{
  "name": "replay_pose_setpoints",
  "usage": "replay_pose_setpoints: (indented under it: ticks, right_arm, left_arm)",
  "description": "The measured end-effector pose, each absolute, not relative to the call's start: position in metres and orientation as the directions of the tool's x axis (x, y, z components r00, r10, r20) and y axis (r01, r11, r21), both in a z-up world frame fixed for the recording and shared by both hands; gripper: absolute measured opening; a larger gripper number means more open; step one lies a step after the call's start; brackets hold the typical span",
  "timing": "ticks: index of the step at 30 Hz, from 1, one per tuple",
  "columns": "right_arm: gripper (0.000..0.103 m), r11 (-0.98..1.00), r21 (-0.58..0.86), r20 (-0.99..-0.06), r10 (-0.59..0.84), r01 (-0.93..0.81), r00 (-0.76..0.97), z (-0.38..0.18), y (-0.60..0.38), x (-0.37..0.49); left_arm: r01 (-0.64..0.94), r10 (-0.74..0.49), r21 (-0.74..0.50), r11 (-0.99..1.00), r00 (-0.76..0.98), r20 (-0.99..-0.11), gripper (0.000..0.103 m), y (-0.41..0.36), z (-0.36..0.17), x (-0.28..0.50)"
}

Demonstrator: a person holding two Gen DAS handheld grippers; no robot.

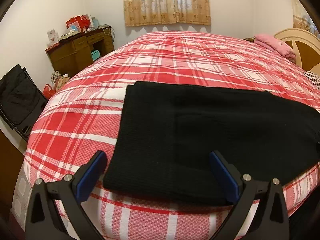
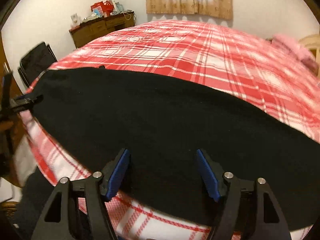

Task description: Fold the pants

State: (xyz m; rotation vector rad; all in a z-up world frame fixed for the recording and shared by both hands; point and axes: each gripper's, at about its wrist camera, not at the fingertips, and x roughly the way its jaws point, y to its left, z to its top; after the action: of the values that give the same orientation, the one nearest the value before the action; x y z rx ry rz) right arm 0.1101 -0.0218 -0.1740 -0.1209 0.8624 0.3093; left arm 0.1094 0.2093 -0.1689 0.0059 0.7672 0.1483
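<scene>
Black pants (image 1: 200, 124) lie flat and folded lengthwise on the red plaid bedspread (image 1: 76, 120), close to the bed's near edge. My left gripper (image 1: 158, 160) hangs open over their left end. Its left finger is above the bedspread and its right finger is above the cloth, with nothing pinched. In the right wrist view the pants (image 2: 140, 116) stretch across the frame. My right gripper (image 2: 161, 154) is open above their near edge, and its blue pads are clear of the fabric. The left gripper's tip (image 2: 26, 100) shows at the pants' far left end.
The bed's near edge drops off just below both grippers. A wooden desk (image 1: 80, 50) with boxes stands at the far left wall, and a black folding chair (image 1: 18, 98) is beside the bed. A pink blanket (image 1: 274, 44) and a headboard (image 1: 300, 42) are at the right.
</scene>
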Motion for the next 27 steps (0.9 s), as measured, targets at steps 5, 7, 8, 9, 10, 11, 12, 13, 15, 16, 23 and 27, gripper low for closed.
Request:
replay_pose_setpoints:
  ticks: [5,7,8,9,10,11,12,13,15,16,23,27]
  right_arm:
    - [0.080,0.938,-0.014,-0.760,0.216,-0.348,0.613,-0.174,-0.018,0.103]
    - [0.080,0.939,0.052,-0.757,0.260,-0.341,0.600,-0.170,-0.030,0.103]
    - [0.080,0.940,0.079,-0.754,0.274,-0.332,0.596,-0.168,-0.035,0.102]
    - [0.080,0.942,0.104,-0.753,0.285,-0.320,0.593,-0.167,-0.041,0.103]
    - [0.080,0.944,0.116,-0.751,0.287,-0.309,0.595,-0.165,-0.045,0.103]
    - [0.080,0.946,0.120,-0.747,0.285,-0.301,0.600,-0.163,-0.048,0.103]
    - [0.080,0.948,0.122,-0.745,0.283,-0.293,0.604,-0.162,-0.051,0.103]
    - [0.080,0.949,0.124,-0.746,0.281,-0.289,0.604,-0.161,-0.053,0.103]
    - [0.080,0.950,0.126,-0.743,0.281,-0.286,0.607,-0.161,-0.055,0.103]
    - [0.080,0.951,0.126,-0.743,0.280,-0.284,0.607,-0.161,-0.055,0.103]
    - [0.079,0.936,0.101,-0.719,0.304,-0.338,0.626,-0.142,-0.042,0.107]
    - [0.079,0.917,0.097,-0.712,0.336,-0.387,0.617,-0.129,-0.022,0.125]
  left_arm:
    - [-0.134,0.135,0.056,0.989,0.707,-0.695,0.103,0.211,-0.167,0.108]
    - [-0.140,0.143,0.062,0.988,0.700,-0.700,0.103,0.211,-0.165,0.107]
    - [-0.140,0.149,0.070,0.988,0.698,-0.700,0.103,0.210,-0.164,0.107]
    - [-0.139,0.157,0.083,0.987,0.695,-0.701,0.103,0.209,-0.163,0.106]
    - [-0.139,0.164,0.093,0.986,0.693,-0.702,0.103,0.208,-0.162,0.106]
    - [-0.144,0.179,0.110,0.984,0.692,-0.699,0.103,0.207,-0.160,0.105]
    - [-0.147,0.187,0.118,0.982,0.694,-0.696,0.103,0.207,-0.158,0.105]
    - [-0.152,0.197,0.127,0.980,0.696,-0.690,0.103,0.206,-0.155,0.104]
    - [-0.161,0.215,0.143,0.977,0.699,-0.682,0.103,0.206,-0.151,0.104]
    - [-0.168,0.223,0.147,0.975,0.699,-0.680,0.103,0.207,-0.149,0.103]
    - [-0.184,0.226,0.133,0.974,0.735,-0.639,0.103,0.210,-0.132,0.093]
    - [-0.168,0.197,0.110,0.980,0.711,-0.675,0.095,0.217,-0.146,0.093]
